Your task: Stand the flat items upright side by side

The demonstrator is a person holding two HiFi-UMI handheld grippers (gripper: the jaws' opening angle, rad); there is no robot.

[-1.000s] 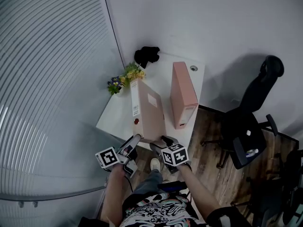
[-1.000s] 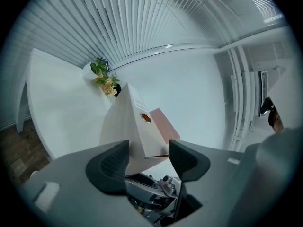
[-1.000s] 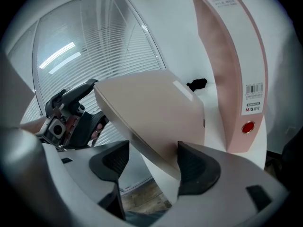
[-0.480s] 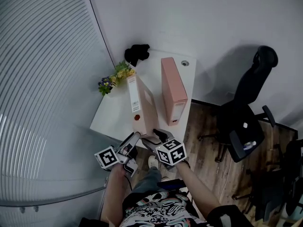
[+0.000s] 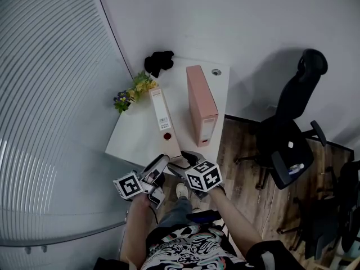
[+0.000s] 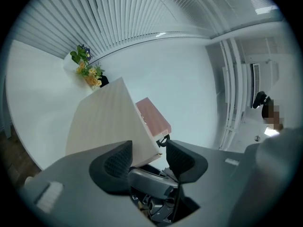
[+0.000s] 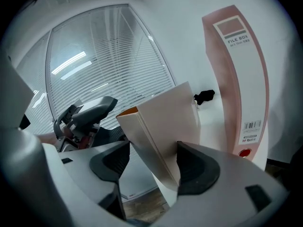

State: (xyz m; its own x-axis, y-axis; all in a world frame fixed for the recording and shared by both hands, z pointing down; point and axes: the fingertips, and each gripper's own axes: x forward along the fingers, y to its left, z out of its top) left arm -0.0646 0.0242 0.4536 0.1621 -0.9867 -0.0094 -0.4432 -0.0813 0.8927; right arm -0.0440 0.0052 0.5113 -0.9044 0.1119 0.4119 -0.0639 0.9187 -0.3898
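A beige file box (image 5: 164, 121) stands tilted near the table's front edge, its spine with a label and red dot toward me. A pink file box (image 5: 201, 100) stands upright just to its right. Both grippers are at the beige box's lower end. My right gripper (image 7: 150, 162) is shut on the beige box (image 7: 170, 122), whose bottom corner fills its jaws. My left gripper (image 6: 147, 155) has the box's other corner (image 6: 109, 122) between its jaws. They have just been closing, and a thin gap remains at the right pad. The pink box (image 7: 241, 74) stays untouched.
The white table (image 5: 135, 136) carries a bunch of flowers (image 5: 135, 91) and a black object (image 5: 158, 62) at its far left. A black office chair (image 5: 289, 145) stands on the wooden floor to the right. Blinds run along the left side.
The beige box has swung from showing its broad face to showing its spine, standing closer to parallel with the pink box. Both grippers stay at its lower end.
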